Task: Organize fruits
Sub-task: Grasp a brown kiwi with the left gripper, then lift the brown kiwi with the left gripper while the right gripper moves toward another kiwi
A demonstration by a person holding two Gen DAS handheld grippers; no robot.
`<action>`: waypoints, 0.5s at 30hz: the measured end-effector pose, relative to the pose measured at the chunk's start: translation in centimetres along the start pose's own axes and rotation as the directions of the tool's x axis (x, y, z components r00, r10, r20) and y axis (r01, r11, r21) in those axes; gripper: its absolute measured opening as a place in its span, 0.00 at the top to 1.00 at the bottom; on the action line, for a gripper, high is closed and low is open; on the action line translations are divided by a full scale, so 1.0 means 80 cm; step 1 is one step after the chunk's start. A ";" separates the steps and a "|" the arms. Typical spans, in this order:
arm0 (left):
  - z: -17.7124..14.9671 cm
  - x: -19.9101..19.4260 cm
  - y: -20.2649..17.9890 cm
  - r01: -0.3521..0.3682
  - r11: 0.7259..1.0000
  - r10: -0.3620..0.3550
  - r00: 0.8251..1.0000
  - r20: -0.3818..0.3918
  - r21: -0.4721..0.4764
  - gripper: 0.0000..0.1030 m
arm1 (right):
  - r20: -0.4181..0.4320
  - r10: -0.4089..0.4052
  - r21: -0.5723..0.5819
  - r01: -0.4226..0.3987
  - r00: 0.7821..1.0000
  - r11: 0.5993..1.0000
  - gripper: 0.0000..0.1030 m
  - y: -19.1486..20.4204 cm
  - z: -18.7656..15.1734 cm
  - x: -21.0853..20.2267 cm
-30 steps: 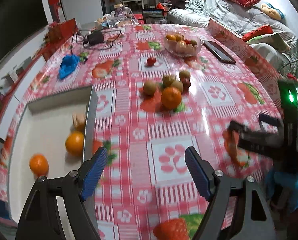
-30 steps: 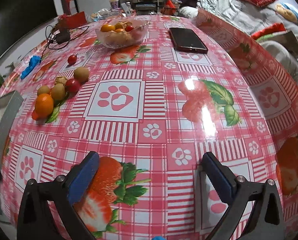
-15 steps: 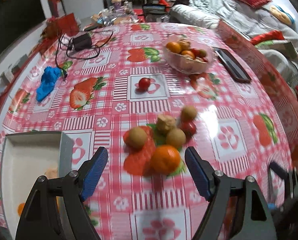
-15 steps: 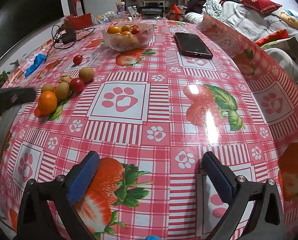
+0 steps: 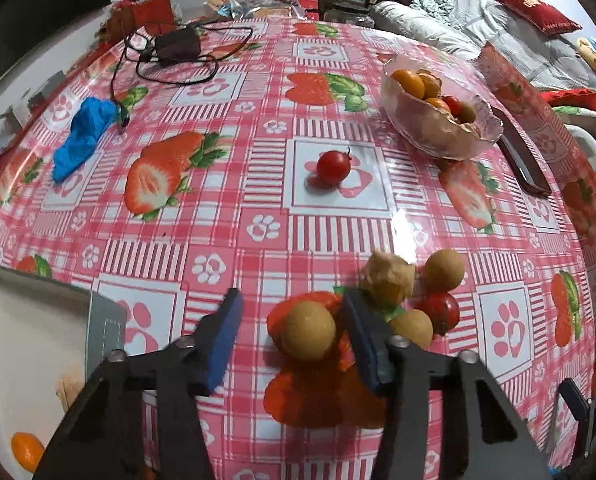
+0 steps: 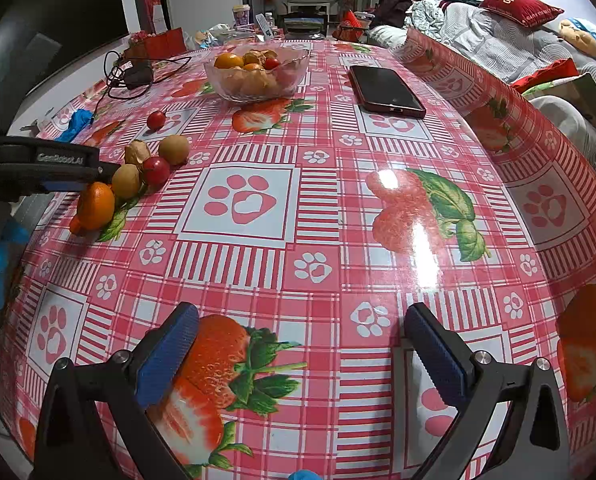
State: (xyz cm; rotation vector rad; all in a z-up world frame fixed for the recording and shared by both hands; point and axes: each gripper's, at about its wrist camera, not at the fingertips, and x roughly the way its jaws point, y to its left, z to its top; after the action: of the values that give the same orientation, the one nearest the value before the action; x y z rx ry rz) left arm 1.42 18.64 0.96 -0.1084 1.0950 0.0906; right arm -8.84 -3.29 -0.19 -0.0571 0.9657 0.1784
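Observation:
A cluster of small fruit lies on the red checked tablecloth: brown round fruits [image 5: 308, 336] [image 5: 444, 270], a husked fruit [image 5: 390, 280], a red tomato [image 5: 438, 312] and an orange [image 6: 95, 206]. My left gripper [image 5: 293, 320] points down over the cluster and its jaws are closing. One brown fruit sits between the pads, close to the right one, with a gap on the left. In the right wrist view that gripper [image 6: 113, 170] hides this fruit. My right gripper [image 6: 298, 344] hovers open above the printed cloth, holding nothing.
A white tray [image 5: 37, 340] at the left holds an orange [image 5: 25, 450]. A lone tomato [image 5: 333, 166], a glass bowl of fruit [image 5: 438, 120], a dark phone [image 6: 386, 92], a blue cloth [image 5: 83, 136] and a charger with cable [image 5: 177, 46] lie farther back.
My left gripper swung from beside the tray to the fruit cluster, dropped lower, and its jaws narrowed around a brown fruit. The right gripper stayed still.

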 end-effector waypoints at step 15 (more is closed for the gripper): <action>-0.076 -0.054 0.027 0.088 0.995 -0.086 0.995 0.052 -0.036 0.74 | -0.001 -0.004 0.000 0.004 1.000 1.000 0.00 0.001 0.000 0.000</action>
State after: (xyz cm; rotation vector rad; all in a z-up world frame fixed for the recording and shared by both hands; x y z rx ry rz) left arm -6.17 19.90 1.95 -0.1871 1.0373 0.0362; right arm -8.85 -3.20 -0.21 -0.0588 0.9668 0.1749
